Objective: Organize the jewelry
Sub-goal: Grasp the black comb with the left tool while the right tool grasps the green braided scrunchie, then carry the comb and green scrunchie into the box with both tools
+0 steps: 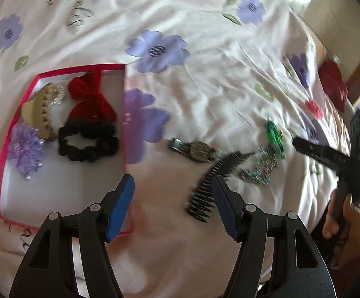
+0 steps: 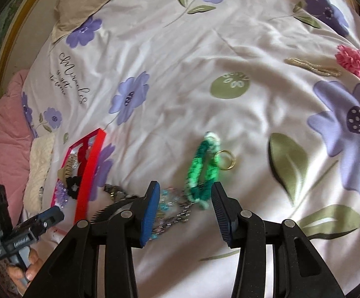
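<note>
A red-rimmed box (image 1: 3, 149) lies on the bed at left, holding a red bow (image 1: 90, 99), a black scrunchie (image 1: 88, 144), a beige clip (image 1: 41, 114) and a purple flower piece (image 1: 24, 149). On the sheet lie a watch (image 1: 195, 149), a black comb (image 1: 212, 181), a beaded bracelet (image 1: 262, 168) and a green bracelet (image 2: 202, 171) with a gold ring (image 2: 226, 160) beside it. My left gripper (image 1: 172, 198) is open above the sheet, the comb just by its right finger. My right gripper (image 2: 186, 208) is open just before the green and beaded bracelets.
A pink flower piece (image 2: 356, 60) and a beige beaded strand (image 2: 314, 67) lie far right on the floral sheet (image 2: 180, 74). A pink blanket (image 2: 3, 129) and a white cloth (image 2: 39, 168) lie at the left. The box also shows in the right wrist view (image 2: 90, 171).
</note>
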